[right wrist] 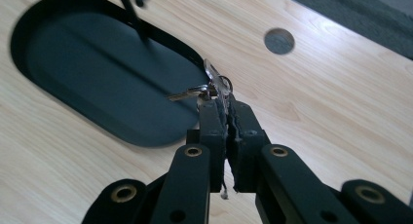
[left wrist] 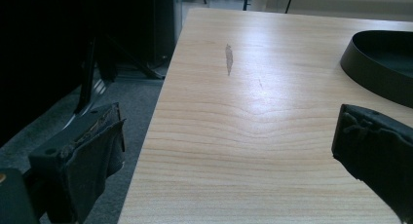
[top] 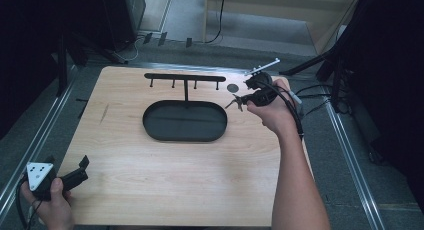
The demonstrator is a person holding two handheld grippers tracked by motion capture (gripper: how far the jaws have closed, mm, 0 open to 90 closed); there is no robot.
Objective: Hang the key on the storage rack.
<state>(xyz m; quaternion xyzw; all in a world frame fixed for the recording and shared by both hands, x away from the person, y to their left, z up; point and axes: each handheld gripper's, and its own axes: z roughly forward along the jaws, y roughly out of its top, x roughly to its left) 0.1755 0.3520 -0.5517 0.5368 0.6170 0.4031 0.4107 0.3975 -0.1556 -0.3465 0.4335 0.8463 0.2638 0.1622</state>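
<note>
Right hand-held gripper: jaws pressed together, clamping a small bunch of silver metal keys on a ring, held in the air just beside the right end of the black oval metal tray. A black T-shaped hook stand rises from the tray. Left hand-held gripper: jaws wide apart, holding nothing, at the near left corner of the light wooden surface.

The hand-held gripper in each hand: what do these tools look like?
Both are black. The left hand-held gripper carries a grey three-cornered plate with dark dots on top, and its jaws have worn dark pads. The right hand-held gripper has linked black bars with brass-coloured pivots; a black cable trails from it. Forearms are bare.
</note>
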